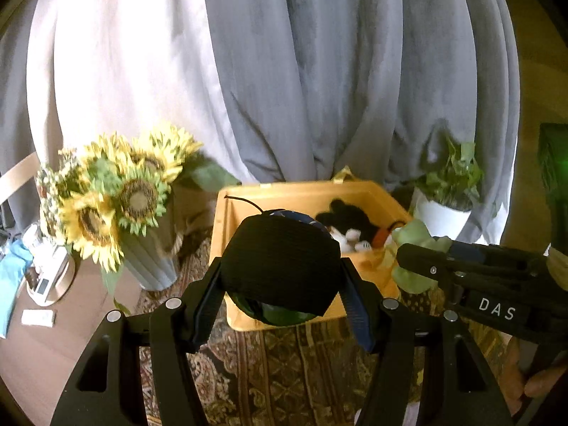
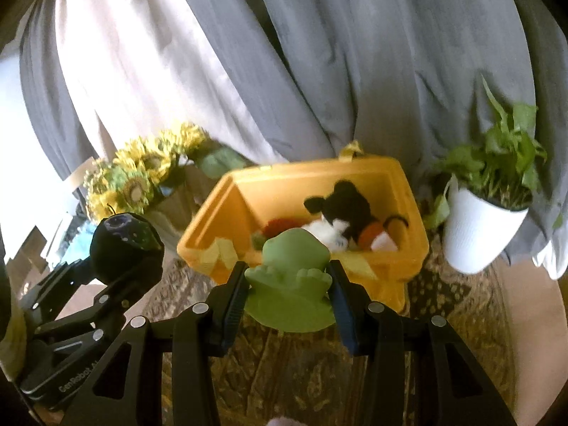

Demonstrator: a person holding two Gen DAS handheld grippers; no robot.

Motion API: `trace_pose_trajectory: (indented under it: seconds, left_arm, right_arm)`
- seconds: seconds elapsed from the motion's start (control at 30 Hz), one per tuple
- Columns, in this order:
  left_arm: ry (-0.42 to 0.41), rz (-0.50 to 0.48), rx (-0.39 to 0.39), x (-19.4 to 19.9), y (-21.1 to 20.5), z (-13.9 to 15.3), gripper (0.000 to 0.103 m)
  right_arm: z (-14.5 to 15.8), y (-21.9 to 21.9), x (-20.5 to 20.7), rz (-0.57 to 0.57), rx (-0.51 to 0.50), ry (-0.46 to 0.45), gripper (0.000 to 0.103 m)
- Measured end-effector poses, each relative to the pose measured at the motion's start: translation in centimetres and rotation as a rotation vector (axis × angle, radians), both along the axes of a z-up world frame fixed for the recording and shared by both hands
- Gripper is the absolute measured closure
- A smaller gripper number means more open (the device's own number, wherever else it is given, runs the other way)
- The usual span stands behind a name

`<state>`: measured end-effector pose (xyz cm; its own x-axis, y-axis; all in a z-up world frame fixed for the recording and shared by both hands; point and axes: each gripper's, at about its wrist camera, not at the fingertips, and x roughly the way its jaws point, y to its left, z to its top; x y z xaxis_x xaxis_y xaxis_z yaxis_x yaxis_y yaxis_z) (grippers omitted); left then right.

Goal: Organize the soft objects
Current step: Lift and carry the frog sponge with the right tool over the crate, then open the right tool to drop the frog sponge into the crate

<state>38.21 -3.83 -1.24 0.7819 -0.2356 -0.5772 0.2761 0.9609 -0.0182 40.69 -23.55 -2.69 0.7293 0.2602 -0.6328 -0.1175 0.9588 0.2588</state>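
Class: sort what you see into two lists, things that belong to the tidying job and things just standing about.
Job: black ball in left claw; green frog in right claw; yellow box; black toy.
Standing about: sunflowers; potted plant; curtains; rug.

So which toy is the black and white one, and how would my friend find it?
Find the big yellow box on the patterned rug, between the sunflowers and the white plant pot. Inside, toward the back right, lies the black and white plush. It is the only dark furry toy in there; its neighbours are orange, red and white.
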Motion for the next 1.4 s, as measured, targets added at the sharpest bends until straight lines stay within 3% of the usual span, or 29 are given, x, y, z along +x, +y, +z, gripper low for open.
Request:
trace_pose_trajectory:
  seconds: [0.4, 0.73, 1.03, 1.4]
  left_arm:
    - [-0.072, 0.012, -0.015, 2.7, -0.3, 2.4, 0.041]
    - [-0.083, 0.029, -0.018, 6.2, -0.1, 3.1, 0.041]
    - [-0.009, 0.006, 0.001, 10.6, -0.6, 1.9, 0.041]
    - [0.138, -0.033, 0.041, 15.2, -1.5, -0.7, 0.041]
  right_arm:
    - [2.3, -0.2, 3.3, -0.008, -0.009, -0.082, 0.057]
    - [3.2, -0.3, 7.4, 0.009, -0.009, -0.099, 0.057]
    - [2.1, 0.2, 12.0, 0.055, -0.012, -0.037, 0.057]
    - [-1.8, 1.3, 17.4, 0.115, 0.022, 0.123, 0.057]
